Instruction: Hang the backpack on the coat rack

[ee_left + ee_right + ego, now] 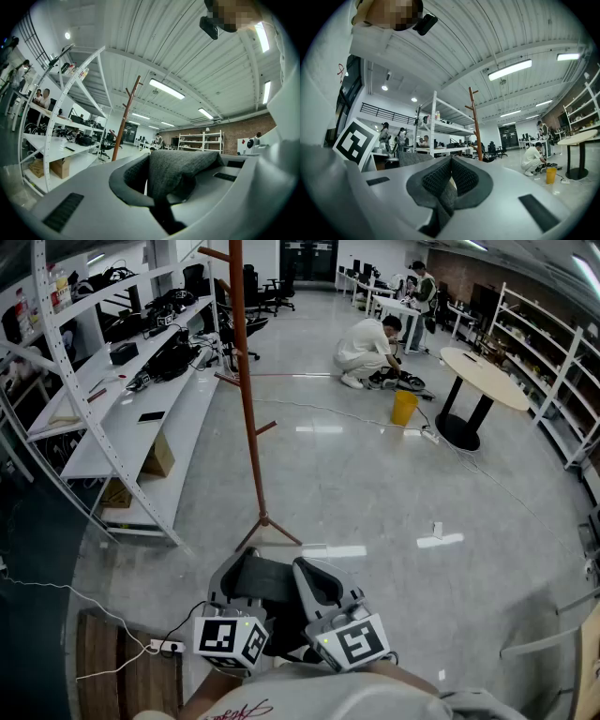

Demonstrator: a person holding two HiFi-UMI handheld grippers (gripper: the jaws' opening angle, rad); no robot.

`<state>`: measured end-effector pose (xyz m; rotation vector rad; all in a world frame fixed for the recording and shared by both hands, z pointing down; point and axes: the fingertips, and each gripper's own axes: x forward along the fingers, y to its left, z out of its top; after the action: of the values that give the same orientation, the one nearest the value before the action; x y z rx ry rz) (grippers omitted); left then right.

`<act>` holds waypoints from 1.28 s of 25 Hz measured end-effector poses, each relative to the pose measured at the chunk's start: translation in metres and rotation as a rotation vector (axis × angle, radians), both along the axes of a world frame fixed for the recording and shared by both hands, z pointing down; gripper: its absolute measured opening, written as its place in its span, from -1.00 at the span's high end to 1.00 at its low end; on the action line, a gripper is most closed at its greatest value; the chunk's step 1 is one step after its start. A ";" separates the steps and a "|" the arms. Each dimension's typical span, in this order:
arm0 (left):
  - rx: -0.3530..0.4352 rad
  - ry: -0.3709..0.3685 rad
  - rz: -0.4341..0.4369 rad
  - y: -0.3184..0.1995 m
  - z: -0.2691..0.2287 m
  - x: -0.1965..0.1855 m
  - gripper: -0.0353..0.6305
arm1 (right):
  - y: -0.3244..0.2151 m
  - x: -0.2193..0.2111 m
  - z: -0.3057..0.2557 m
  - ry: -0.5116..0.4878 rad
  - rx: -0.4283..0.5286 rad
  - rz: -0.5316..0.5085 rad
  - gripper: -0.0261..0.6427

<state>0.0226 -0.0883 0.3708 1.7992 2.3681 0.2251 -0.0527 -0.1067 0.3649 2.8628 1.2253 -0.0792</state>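
The coat rack [246, 381], a tall brown pole on a tripod foot, stands on the glossy floor [375, 493] straight ahead of the person, with white shelving [141, 418] close on its left. The backpack [180, 168] is not on it yet. It is low in front of the person, carried between the two tools, and only its grey fabric shows, since the grippers cover most of its body.

The left gripper [150, 161] is clamped tight on a fold of that fabric, which bulges over its pads and runs off toward the other tool. The right gripper [451, 161] has its jaws drawn together as well, with what looks like a thin strip of the same grey cloth pinched low between the pads. Both point level, side by side.

The step in hand appears to be the carry to the rack. To do it well, the person should step closer and raise both tools together, holding the cloth between them spread as a loop. The short lower peg [265, 427] looks easier to reach than the top peg [214, 253]. The loop should pass over the peg's tip and sink until the peg bears the weight, and only then should the jaws part. The slim foot may tip, so the load should come down gently with no sideways push.
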 end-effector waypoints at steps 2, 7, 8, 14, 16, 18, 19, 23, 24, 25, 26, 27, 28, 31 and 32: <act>-0.009 0.010 0.002 0.000 0.000 -0.001 0.82 | 0.000 -0.001 0.000 0.002 0.002 0.002 0.88; -0.029 0.024 -0.008 0.001 -0.007 -0.002 0.82 | 0.000 -0.003 -0.002 0.004 -0.007 -0.002 0.88; -0.029 0.025 -0.012 0.002 -0.008 -0.002 0.82 | 0.001 -0.004 -0.002 0.004 -0.008 -0.002 0.88; -0.047 0.024 -0.027 0.013 -0.012 0.003 0.82 | 0.010 -0.008 -0.009 0.037 0.004 0.010 0.88; -0.049 0.018 -0.037 0.017 -0.011 0.005 0.82 | 0.013 -0.014 -0.008 0.041 0.007 0.021 0.87; -0.052 0.007 -0.046 0.021 -0.015 0.006 0.82 | 0.018 -0.022 -0.007 0.036 -0.003 0.034 0.87; -0.055 0.000 -0.051 0.024 -0.018 0.007 0.82 | 0.020 -0.026 -0.007 0.033 -0.008 0.038 0.87; -0.066 -0.027 -0.073 0.032 -0.030 0.009 0.82 | 0.026 -0.036 -0.005 0.029 -0.004 0.038 0.87; -0.071 -0.027 -0.080 0.034 -0.034 0.008 0.82 | 0.028 -0.039 -0.005 0.031 -0.004 0.036 0.87; -0.078 -0.025 -0.087 0.035 -0.038 0.007 0.82 | 0.030 -0.040 -0.006 0.035 -0.005 0.032 0.87; -0.086 -0.024 -0.095 0.038 -0.041 0.008 0.82 | 0.031 -0.042 -0.007 0.039 -0.011 0.028 0.87; -0.095 -0.027 -0.103 0.041 -0.044 0.009 0.82 | 0.032 -0.043 -0.009 0.042 -0.020 0.024 0.87; -0.107 -0.034 -0.112 0.044 -0.047 0.012 0.82 | 0.034 -0.045 -0.010 0.041 -0.032 0.020 0.87; -0.148 -0.056 -0.151 0.056 -0.059 0.024 0.82 | 0.044 -0.048 -0.010 0.030 -0.047 0.010 0.87; -0.160 -0.055 -0.162 0.060 -0.064 0.028 0.82 | 0.048 -0.047 -0.010 0.032 -0.042 0.006 0.87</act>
<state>0.0505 -0.0285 0.3064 1.8704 2.1242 0.0619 -0.0993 -0.0585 0.3551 2.8328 1.2229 -0.1488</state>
